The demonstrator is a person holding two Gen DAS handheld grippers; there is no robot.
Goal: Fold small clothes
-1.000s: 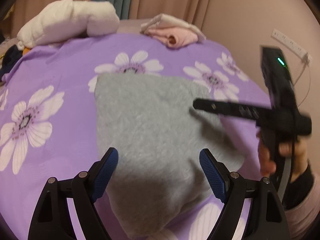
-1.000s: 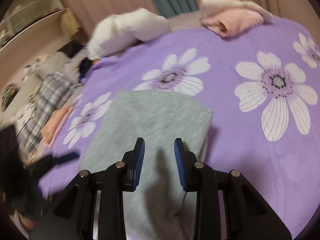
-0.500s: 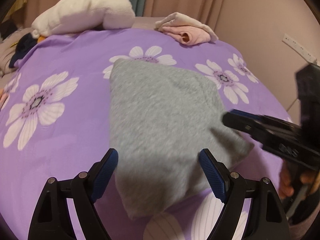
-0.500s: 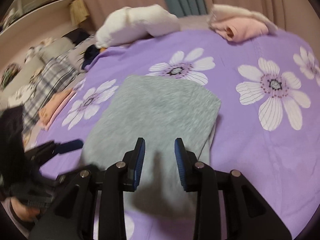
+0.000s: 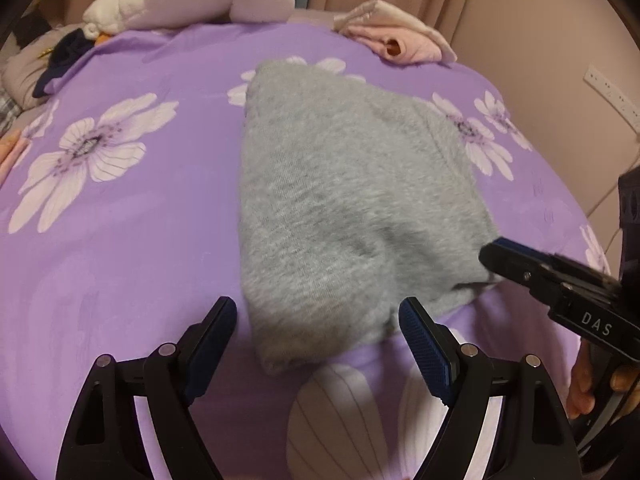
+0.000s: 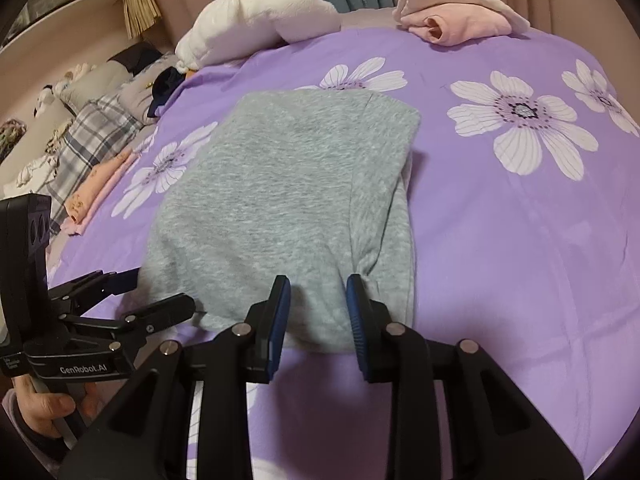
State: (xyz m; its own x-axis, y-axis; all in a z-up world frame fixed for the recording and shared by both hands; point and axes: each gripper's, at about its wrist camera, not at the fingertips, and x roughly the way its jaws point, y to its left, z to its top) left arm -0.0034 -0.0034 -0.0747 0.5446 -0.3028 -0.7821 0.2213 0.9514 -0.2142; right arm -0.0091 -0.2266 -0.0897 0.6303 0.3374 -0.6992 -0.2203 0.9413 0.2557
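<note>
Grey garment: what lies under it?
The grey garment rests on the purple flowered bedspread; one white flower pokes out at its far edge. Anything else beneath is covered.

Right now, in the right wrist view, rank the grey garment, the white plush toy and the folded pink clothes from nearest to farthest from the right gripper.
1. Grey garment: directly ahead of the right gripper, its near edge by the fingertips.
2. White plush toy: far back, left of centre.
3. Folded pink clothes: far back, on the right; too close to the toy to rank surely.

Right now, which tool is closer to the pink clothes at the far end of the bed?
Neither clearly. Both the left tool and right tool sit at the near edge of the grey garment, far from the pink clothes.
</note>
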